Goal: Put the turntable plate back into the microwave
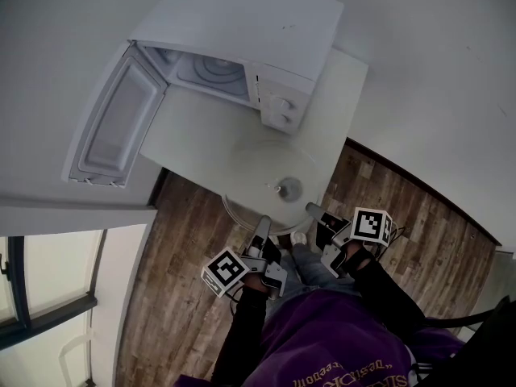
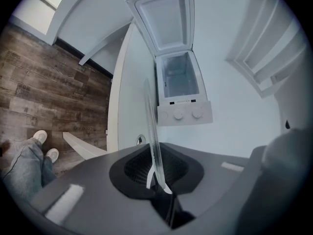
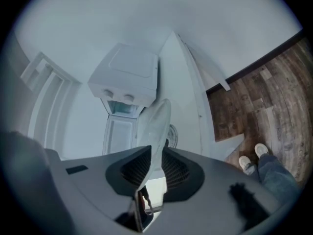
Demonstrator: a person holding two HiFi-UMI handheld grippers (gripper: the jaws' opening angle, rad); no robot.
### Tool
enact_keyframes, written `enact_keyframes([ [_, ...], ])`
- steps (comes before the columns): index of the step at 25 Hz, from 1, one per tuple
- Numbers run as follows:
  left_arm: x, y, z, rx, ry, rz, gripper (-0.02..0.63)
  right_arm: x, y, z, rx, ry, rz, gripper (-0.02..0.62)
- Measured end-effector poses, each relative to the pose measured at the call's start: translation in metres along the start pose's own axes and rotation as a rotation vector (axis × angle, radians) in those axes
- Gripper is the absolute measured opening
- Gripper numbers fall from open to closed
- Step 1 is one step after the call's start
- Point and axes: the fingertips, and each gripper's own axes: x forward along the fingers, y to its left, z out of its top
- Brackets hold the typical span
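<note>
1. A round clear glass turntable plate [image 1: 258, 174] is held about flat in the air, just in front of a white box-shaped microwave [image 1: 242, 39].
2. The microwave is set on a flat white table [image 1: 189, 139], and its white door [image 1: 117, 119] is swung wide open.
3. The near rim of the plate [image 2: 150, 126] is pinched by the left gripper [image 2: 157, 173], whose jaws are almost closed with the pads pressed on the glass.
4. The rim [image 3: 157, 126] is also set between the jaws of the right gripper [image 3: 149, 173]. These jaws are only partly open, and a gap is seen beside the glass.
5. In the head view, the left gripper [image 1: 263, 222] and right gripper [image 1: 313, 210] are seen close together at the plate's near side.
6. The near part of the plate is hung out past the table's edge, over a brown wooden floor [image 1: 189, 248].
</note>
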Motion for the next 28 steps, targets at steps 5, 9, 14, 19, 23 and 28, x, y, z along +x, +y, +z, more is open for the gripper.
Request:
enact_keyframes([
  [5, -0.006, 0.0, -0.001, 0.018, -0.043, -0.025, 0.046, 0.002, 0.009, 0.001, -0.063, 0.002, 0.012, 0.071],
  [9, -0.011, -0.009, 0.004, 0.088, -0.086, -0.053, 0.049, 0.002, 0.017, 0.0, -0.095, 0.008, 0.001, 0.069],
  [14, -0.019, -0.021, 0.013, 0.154, -0.129, -0.071, 0.051, 0.006, 0.033, 0.0, -0.136, 0.008, 0.045, 0.069],
  [19, -0.029, -0.034, 0.02, 0.125, -0.197, -0.101, 0.054, 0.012, 0.057, 0.0, -0.18, 0.017, 0.112, 0.067],
  [23, -0.037, -0.046, 0.03, 0.156, -0.253, -0.122, 0.054, 0.019, 0.075, 0.0, -0.223, 0.03, 0.142, 0.066],
  [28, -0.044, -0.061, 0.046, 0.235, -0.279, -0.129, 0.058, 0.028, 0.1, 0.0, -0.294, 0.037, 0.18, 0.067],
])
